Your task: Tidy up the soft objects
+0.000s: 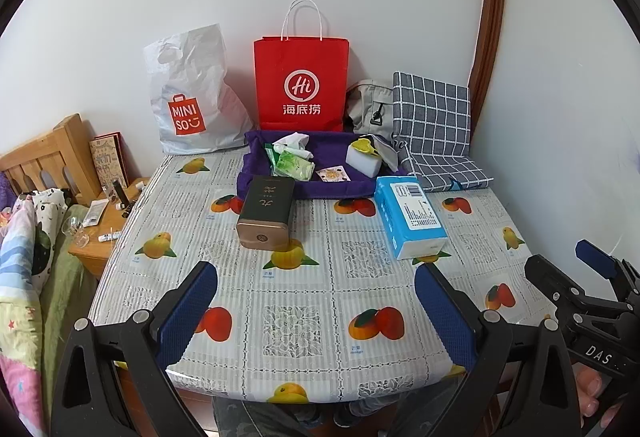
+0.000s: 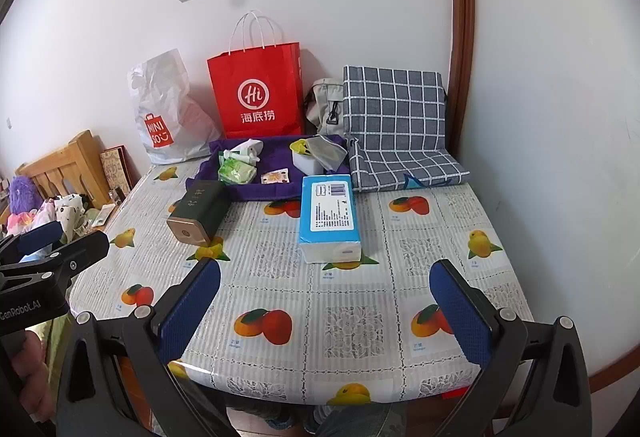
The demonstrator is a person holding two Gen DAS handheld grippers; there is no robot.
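Observation:
A blue and white tissue pack [image 1: 410, 215] [image 2: 329, 217] lies on the fruit-print table [image 1: 296, 301] [image 2: 320, 301], right of centre. Behind it a purple cloth tray [image 1: 280, 183] [image 2: 276, 189] holds a green wipes packet [image 1: 292, 165] [image 2: 236, 171], a white sponge block [image 1: 362, 157] [image 2: 306, 161] with a yellow item on it, crumpled white packaging and a small card. My left gripper [image 1: 316, 311] is open and empty over the table's near edge. My right gripper [image 2: 325, 311] is open and empty, beside it on the right.
A dark tin with a gold end [image 1: 266, 213] [image 2: 198, 211] lies left of centre. A red paper bag [image 1: 302, 81] [image 2: 258, 93], a white Miniso bag [image 1: 192, 97] [image 2: 164, 113], a grey bag and a checked cushion [image 1: 434, 129] [image 2: 396, 125] stand at the back. Bed and nightstand [image 1: 100, 233] at left.

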